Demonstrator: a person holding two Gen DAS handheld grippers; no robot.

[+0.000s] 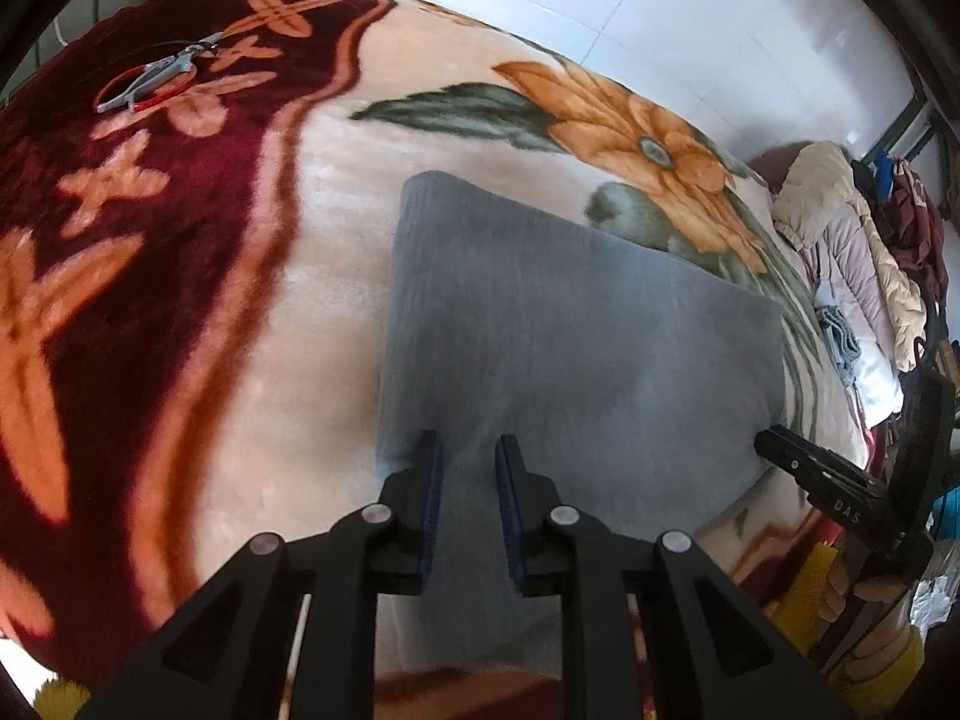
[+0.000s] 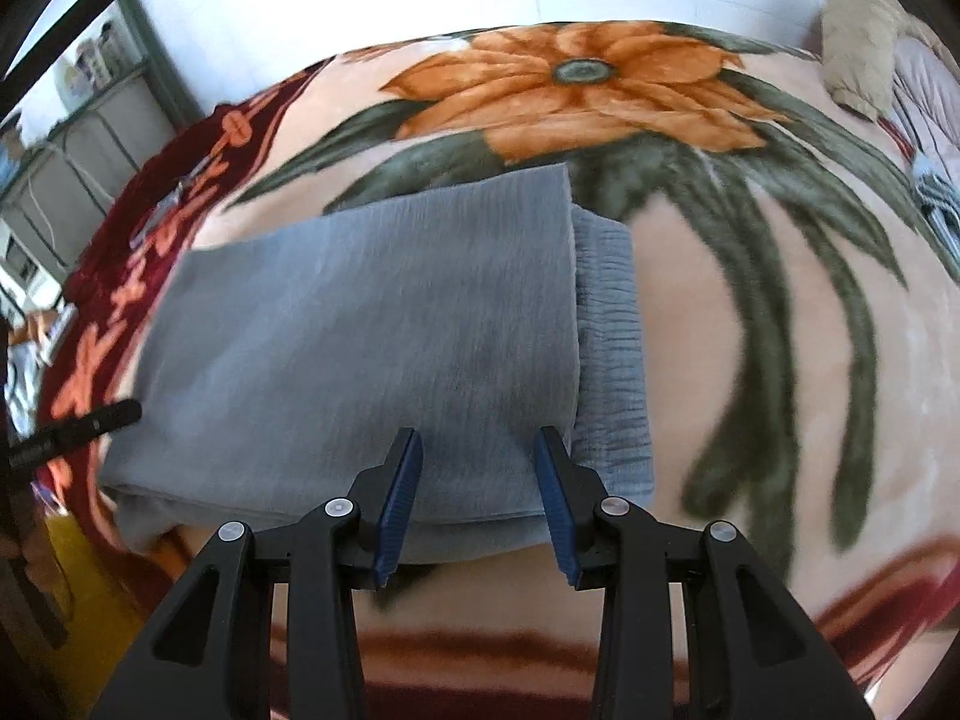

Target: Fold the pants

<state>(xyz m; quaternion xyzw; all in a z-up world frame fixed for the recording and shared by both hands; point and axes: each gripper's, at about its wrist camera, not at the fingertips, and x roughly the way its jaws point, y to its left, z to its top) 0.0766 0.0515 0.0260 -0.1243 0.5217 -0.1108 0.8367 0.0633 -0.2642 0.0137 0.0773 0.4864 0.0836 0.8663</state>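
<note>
Scissors point(image 1: 153, 75): far left on the blanket point(image 1: 336, 276), clear of the work.
Left claw point(image 1: 469, 450): slightly spread, empty, over the near edge of the pants point(image 1: 570, 324).
Pants: folded grey stack mid-bed, waistband point(image 2: 612, 348) at right.
Right claw point(image 2: 478, 444): spread, pinching nothing, apparently after a fold.

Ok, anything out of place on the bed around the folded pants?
Red-handled scissors lie loose on the floral blanket's maroon border, apart from the folded grey pants. The elastic waistband sticks out past the top layer.

2 wrist fisheyes, steeply downward, close over blanket point(image 1: 252, 312), sharing folded grey pants point(image 2: 360, 330)
</note>
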